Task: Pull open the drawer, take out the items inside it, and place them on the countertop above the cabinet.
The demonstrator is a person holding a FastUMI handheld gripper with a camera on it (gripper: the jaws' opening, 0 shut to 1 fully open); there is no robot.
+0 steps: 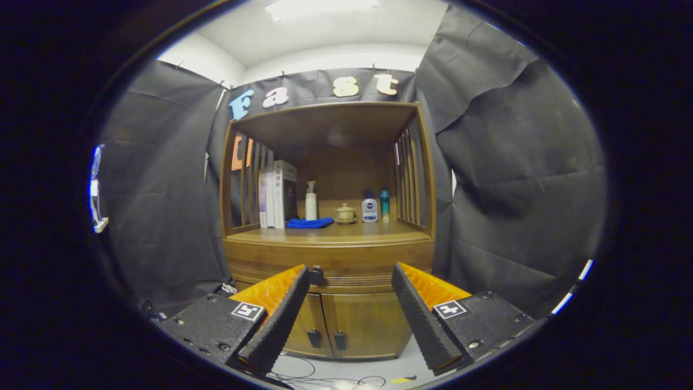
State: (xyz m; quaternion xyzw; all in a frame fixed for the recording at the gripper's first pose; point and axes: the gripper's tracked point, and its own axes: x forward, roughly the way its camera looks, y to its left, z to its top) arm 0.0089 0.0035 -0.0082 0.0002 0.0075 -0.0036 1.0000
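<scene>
Books (276, 195), blue cloth (309, 222), pump bottle (311, 201), lidded pot (345, 214) and two small bottles (376, 207).

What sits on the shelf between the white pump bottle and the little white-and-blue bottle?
In the claw's view, a small lidded pot stands between the pump bottle and the white-and-blue bottle; the blue cloth lies near the pump bottle. The claw is open, short of the drawer knob.

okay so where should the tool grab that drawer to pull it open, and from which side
Grip the small dark knob on the drawer front, just under the countertop. It juts out toward the camera, so come straight at it from the front and close the fingers on either side. The tool is open, and the knob sits beside one fingertip, so shift until it is centred first.
</scene>
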